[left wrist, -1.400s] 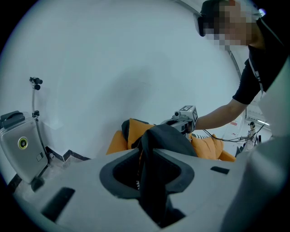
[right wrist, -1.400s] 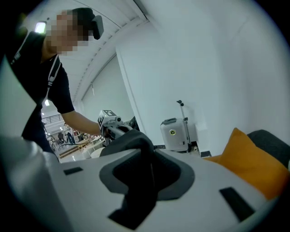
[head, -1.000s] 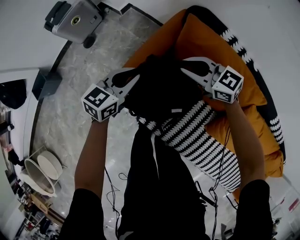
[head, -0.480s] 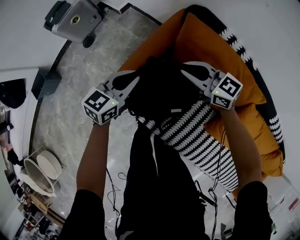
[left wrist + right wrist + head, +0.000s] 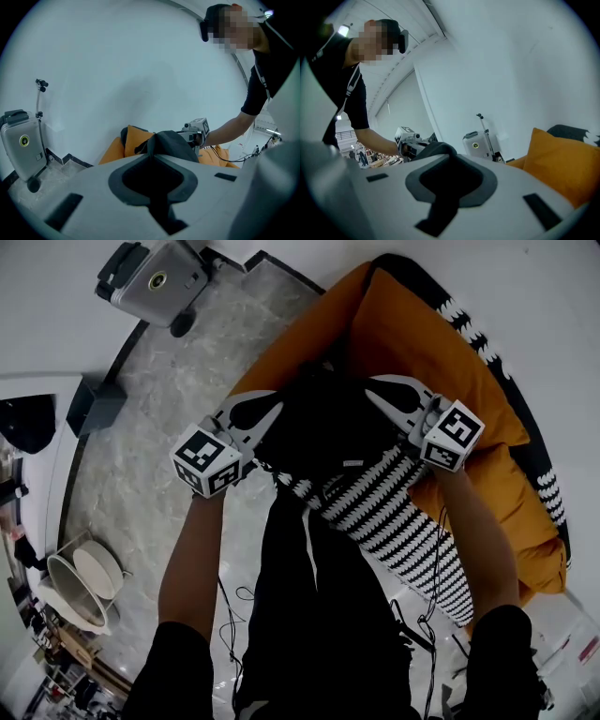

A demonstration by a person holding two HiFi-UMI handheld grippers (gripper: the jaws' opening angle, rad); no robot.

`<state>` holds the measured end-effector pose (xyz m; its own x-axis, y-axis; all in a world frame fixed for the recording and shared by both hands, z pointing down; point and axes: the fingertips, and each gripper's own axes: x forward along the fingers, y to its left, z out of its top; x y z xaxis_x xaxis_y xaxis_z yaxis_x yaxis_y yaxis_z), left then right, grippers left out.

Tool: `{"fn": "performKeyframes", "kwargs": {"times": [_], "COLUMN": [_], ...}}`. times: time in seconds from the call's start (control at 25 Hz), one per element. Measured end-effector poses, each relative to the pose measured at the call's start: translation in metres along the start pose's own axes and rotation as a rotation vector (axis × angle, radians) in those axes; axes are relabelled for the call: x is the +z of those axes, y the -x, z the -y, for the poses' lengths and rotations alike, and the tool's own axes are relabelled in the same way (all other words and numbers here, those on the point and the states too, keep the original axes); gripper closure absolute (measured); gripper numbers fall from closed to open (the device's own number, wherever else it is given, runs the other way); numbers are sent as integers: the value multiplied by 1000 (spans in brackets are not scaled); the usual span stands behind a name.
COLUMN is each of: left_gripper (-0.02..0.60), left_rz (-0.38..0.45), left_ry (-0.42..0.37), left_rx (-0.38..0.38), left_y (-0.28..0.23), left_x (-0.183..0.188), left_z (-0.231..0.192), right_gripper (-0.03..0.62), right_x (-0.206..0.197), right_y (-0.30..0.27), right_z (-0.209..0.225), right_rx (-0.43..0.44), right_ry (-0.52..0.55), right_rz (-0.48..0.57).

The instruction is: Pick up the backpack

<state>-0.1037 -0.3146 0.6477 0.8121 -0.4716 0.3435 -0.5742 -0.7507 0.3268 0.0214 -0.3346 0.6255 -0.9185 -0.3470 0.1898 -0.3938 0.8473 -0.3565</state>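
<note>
1. The backpack (image 5: 323, 423) shows in the head view only as a black mass. We cannot make out its straps or anything inside it.
2. Our left gripper (image 5: 267, 409) has just been closing. Its jaws are nearly together and pinch black backpack fabric on the left side.
3. Our right gripper (image 5: 382, 392) has also been closing, and it pinches the fabric on the right side.
4. The backpack sits between the two, over the orange cushion (image 5: 412, 334) and the striped blanket (image 5: 394, 512). We cannot tell whether it is lifted clear.
</note>
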Motion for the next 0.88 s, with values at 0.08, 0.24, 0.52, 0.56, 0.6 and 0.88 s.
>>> {"fn": "performKeyframes", "kwargs": {"times": [0.08, 0.24, 0.52, 0.56, 0.6, 0.88], "left_gripper": [540, 541, 545, 545, 545, 546], "left_rz": [-2, -3, 0, 1, 2, -11], "left_ry": [-8, -22, -18, -14, -10, -15], "left_rx": [-5, -18, -34, -36, -38, -54], "left_y": [3, 7, 21, 24, 26, 37], "left_x": [0, 2, 3, 3, 3, 5], "left_z": [7, 20, 47, 50, 53, 77], "right_gripper": [539, 542, 548, 549, 549, 551], "right_x": [0, 2, 5, 6, 6, 9], "right_y": [5, 15, 33, 35, 37, 53], "right_z": [-6, -17, -45, -49, -53, -78], "right_rx": [-4, -7, 18, 22, 25, 43], "right_ry": [-2, -1, -41, -49, -55, -73], "right_rz": [1, 3, 17, 20, 23, 20]}}
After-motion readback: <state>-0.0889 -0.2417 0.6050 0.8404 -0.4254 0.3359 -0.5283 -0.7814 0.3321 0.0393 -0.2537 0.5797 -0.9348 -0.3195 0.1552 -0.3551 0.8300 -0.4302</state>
